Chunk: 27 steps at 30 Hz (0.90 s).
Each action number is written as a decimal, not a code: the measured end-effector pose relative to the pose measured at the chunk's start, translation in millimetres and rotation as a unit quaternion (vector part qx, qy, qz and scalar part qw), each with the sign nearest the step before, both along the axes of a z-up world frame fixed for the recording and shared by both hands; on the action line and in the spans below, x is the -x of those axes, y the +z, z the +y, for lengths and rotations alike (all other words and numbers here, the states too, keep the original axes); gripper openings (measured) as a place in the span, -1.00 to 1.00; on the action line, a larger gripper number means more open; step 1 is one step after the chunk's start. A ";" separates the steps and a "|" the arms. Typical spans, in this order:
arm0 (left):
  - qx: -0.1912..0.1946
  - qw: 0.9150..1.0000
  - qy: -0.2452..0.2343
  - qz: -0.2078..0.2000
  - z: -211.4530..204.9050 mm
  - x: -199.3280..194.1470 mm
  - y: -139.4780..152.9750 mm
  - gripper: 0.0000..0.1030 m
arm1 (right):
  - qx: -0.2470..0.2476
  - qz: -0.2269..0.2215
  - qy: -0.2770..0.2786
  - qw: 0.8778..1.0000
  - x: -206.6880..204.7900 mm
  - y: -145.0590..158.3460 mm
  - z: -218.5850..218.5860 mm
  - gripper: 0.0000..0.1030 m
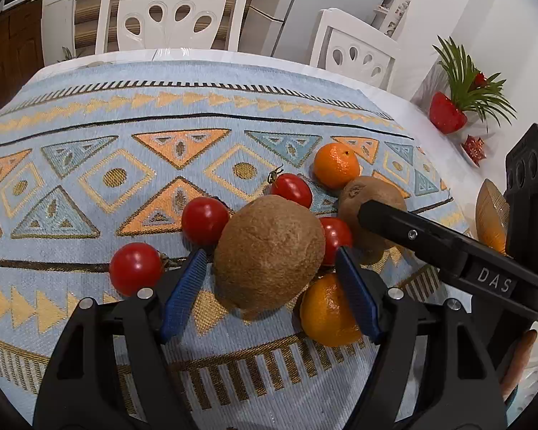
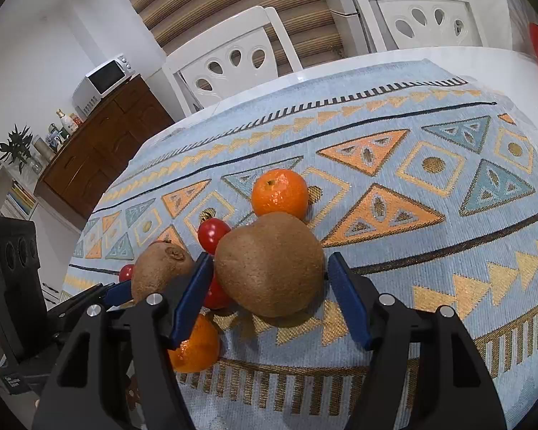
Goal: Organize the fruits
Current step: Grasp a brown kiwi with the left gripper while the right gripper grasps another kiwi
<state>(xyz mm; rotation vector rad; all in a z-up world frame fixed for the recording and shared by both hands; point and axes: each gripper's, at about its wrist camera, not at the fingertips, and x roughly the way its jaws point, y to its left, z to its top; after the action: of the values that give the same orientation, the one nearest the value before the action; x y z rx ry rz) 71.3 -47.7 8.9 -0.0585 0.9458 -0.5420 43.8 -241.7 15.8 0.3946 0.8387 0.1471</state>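
Two brown kiwis, two mandarins and several cherry tomatoes lie bunched on the patterned cloth. In the left wrist view the near kiwi point(image 1: 269, 251) sits between the blue pads of my left gripper point(image 1: 270, 258), which is open with a small gap on each side. A mandarin point(image 1: 328, 311) lies under its right finger. The right gripper's black finger point(image 1: 412, 233) crosses the far kiwi point(image 1: 369, 208). In the right wrist view my right gripper point(image 2: 269, 263) is open astride that kiwi point(image 2: 269, 261). The other kiwi point(image 2: 161, 268) lies to the left, by the left gripper point(image 2: 104, 295).
Tomatoes point(image 1: 204, 220) point(image 1: 135, 268) and a second mandarin point(image 1: 335, 165) ring the kiwis. An amber glass dish point(image 1: 491, 211) and a red strawberry-shaped vase point(image 1: 446, 113) stand at the table's right edge. White chairs point(image 1: 172, 14) line the far side. Open cloth point(image 2: 430, 165) stretches beyond the fruit.
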 end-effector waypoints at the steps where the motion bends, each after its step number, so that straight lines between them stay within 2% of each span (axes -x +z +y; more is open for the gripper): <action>1: 0.001 1.000 0.001 0.001 0.2 -0.4 -0.2 0.44 | -0.001 0.002 0.001 1.000 -0.7 -1.1 -0.1 0.27; 7: -0.001 1.000 0.003 0.000 0.0 -0.6 -1.0 0.43 | 0.002 0.006 0.005 1.000 -2.2 -3.4 1.9 0.22; 9: 0.000 1.000 0.001 0.001 0.2 -0.8 -1.0 0.20 | 0.004 0.005 0.004 1.000 -2.3 -3.1 3.1 0.21; 11: 0.003 1.000 0.002 0.003 1.4 -1.3 -1.1 0.11 | 0.004 0.004 0.005 1.000 -1.5 -2.7 3.3 0.21; 20: -0.010 1.000 0.010 -0.011 -1.3 3.2 2.3 0.10 | -0.007 0.001 0.003 1.000 0.3 -2.8 -0.9 0.21; 27: 0.024 0.999 0.022 -0.029 8.8 5.2 12.1 0.09 | -0.055 -0.014 -0.009 0.998 6.6 -0.8 -18.8 0.20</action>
<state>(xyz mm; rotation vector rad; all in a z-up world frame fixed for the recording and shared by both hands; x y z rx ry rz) 66.0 -38.9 21.0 -0.1054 0.8724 -0.5231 37.1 -260.4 15.0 0.5033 0.8016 0.1818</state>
